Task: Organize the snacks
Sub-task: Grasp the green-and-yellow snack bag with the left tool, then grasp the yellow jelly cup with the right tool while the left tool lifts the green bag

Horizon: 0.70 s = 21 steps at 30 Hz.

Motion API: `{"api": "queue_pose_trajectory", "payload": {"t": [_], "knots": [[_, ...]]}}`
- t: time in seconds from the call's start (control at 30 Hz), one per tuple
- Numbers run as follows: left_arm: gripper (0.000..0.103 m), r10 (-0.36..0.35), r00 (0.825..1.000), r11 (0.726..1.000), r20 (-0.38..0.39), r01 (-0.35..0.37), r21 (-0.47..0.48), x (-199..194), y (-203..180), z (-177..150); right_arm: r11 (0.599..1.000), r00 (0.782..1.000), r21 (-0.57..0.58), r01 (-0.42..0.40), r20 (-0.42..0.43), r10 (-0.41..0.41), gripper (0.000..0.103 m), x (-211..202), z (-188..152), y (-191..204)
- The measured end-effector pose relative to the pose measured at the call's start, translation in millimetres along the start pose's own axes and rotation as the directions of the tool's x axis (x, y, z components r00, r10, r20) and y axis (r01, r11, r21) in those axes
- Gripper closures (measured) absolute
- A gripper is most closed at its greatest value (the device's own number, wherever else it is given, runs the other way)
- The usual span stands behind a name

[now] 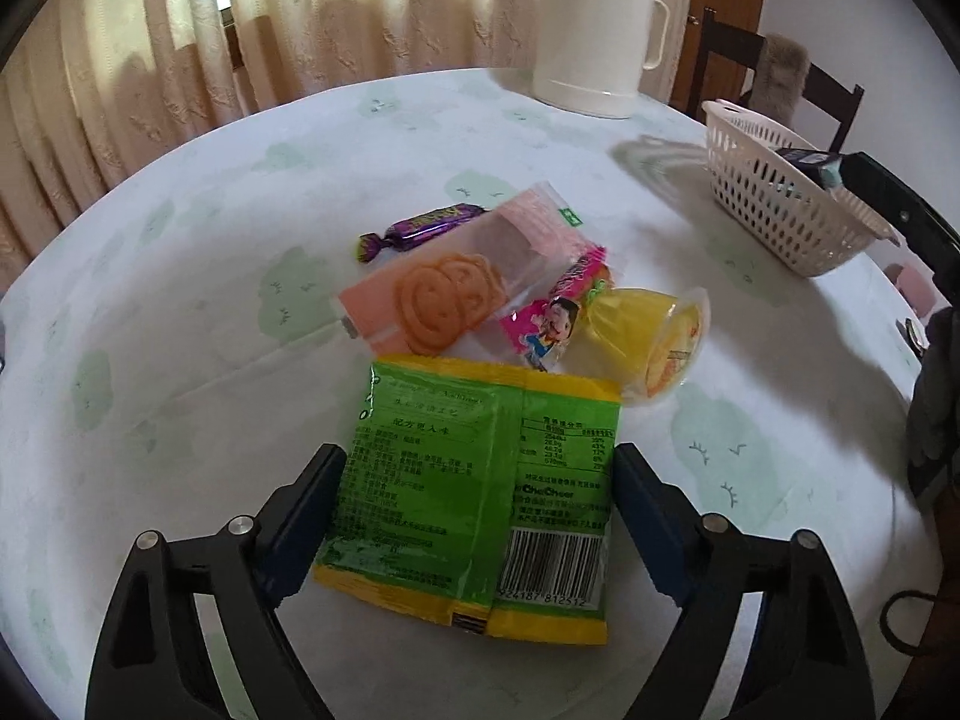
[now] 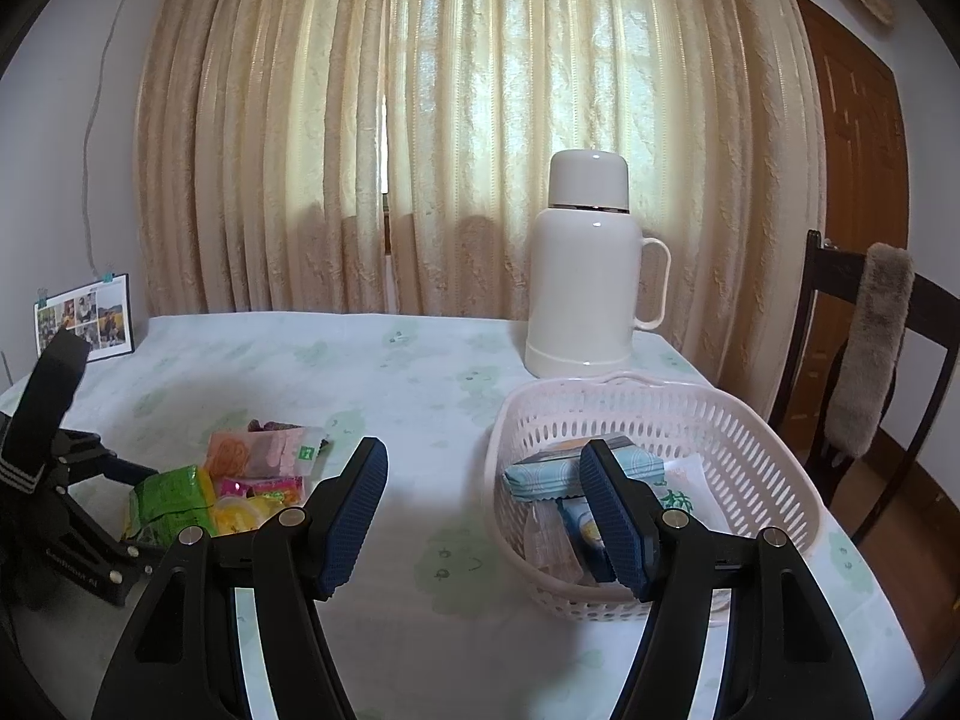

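Blue-padded fingers (image 1: 312, 516) of the left gripper (image 1: 474, 510) bracket the green snack packet (image 1: 474, 480) on the table (image 1: 180, 396), pads at its side edges; whether they press yet cannot be told. Risks: the slick, air-filled foil may buckle or squirt out under the squeeze. Its far edge abuts the yellow jelly cup (image 1: 648, 348) and cookie pack (image 1: 444, 294), which a lift could drag. Right gripper (image 2: 480, 510) hangs spread and empty before the basket (image 2: 750, 438), well apart from the pile.
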<state>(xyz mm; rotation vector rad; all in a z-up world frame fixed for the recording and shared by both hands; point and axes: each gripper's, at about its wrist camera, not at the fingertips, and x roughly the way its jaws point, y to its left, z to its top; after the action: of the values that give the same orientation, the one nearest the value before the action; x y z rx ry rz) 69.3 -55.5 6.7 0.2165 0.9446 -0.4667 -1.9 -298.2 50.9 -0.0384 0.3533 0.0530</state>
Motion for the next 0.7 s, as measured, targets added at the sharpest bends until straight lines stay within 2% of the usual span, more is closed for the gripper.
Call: {"api": "queue_pose_trajectory", "payload": {"t": [0.2, 0.27, 0.4, 0.53, 0.63, 0.7], "knots": [[0.022, 0.01, 0.999, 1.0, 0.037, -0.01, -0.021, -11, 1, -4, 0.998, 0.998, -0.009, 0.06, 0.01, -0.06, 0.035, -5, 1, 3], [0.022, 0.011, 0.998, 0.999, 0.066, -0.009, -0.035, -21, 4, -5, 0.998, 0.998, -0.026, 0.056, 0.005, -0.056, 0.035, -7, 2, 10], [0.022, 0.015, 0.993, 0.997, 0.118, -0.006, -0.077, -40, 14, -8, 0.998, 1.0, -0.054, -0.01, 0.001, 0.01, 0.035, -16, 6, 33], [0.022, 0.028, 0.987, 0.992, 0.157, -0.008, -0.122, -51, 22, -8, 0.989, 0.992, -0.089, -0.116, -0.061, 0.111, 0.035, -9, 6, 62], [0.022, 0.05, 0.982, 0.986, 0.181, -0.02, -0.165, -57, 29, -8, 0.976, 0.967, -0.057, -0.208, -0.16, 0.197, 0.035, 8, 5, 74], [0.022, 0.077, 0.978, 0.982, 0.193, -0.04, -0.187, -60, 34, -8, 0.965, 0.94, -0.002, -0.261, -0.228, 0.253, 0.035, 22, 4, 77]]}}
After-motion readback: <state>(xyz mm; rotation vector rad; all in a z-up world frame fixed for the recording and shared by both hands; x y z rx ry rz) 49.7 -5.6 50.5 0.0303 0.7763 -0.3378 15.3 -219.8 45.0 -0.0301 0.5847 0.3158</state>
